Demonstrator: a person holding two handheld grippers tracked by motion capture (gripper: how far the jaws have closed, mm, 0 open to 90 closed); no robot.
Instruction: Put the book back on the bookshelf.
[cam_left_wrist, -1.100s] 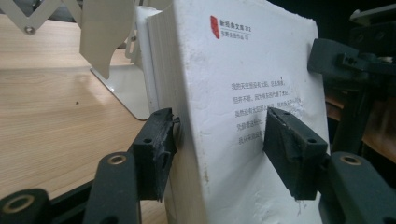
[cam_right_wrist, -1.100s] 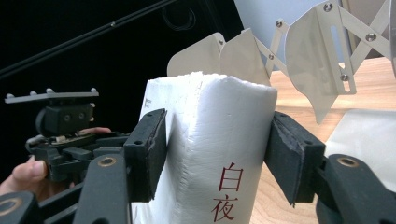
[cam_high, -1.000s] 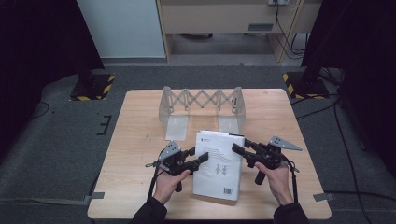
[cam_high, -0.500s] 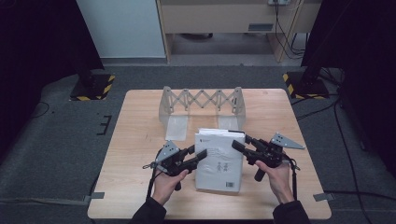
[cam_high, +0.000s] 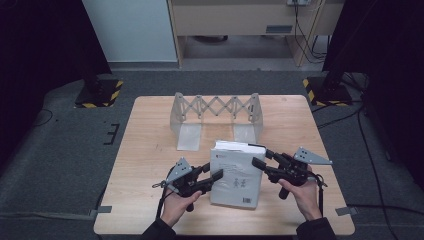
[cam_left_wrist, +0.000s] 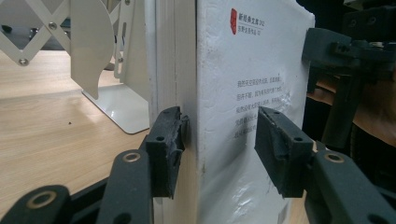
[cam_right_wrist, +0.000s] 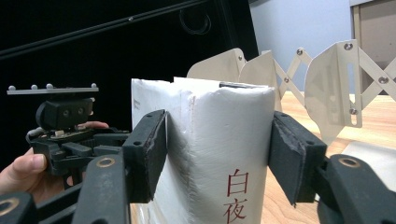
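1. The wooden table (cam_high: 150, 150) carries everything; the person's forearms come in from its near edge.
2. A white expanding book rack (cam_high: 216, 107) stands toward the far side of the table, its scissor lattice stretched between two end plates.
3. The thick white book (cam_high: 236, 175) is near the front middle of the table, just in front of the rack, tilted up between the two grippers. Its cover bears small print and a red mark near the top, and its spine bears red characters.
4. The left gripper (cam_left_wrist: 219, 135) is at the book's left edge. Its jaws have just been opening a little with the book between them: one pad rests against the page side, the other stands just off the cover.
5. The right gripper (cam_right_wrist: 219, 149) is at the book's right side, jaws partly spread around the spine. The left pad lies against the book; a narrow gap shows at the right pad.
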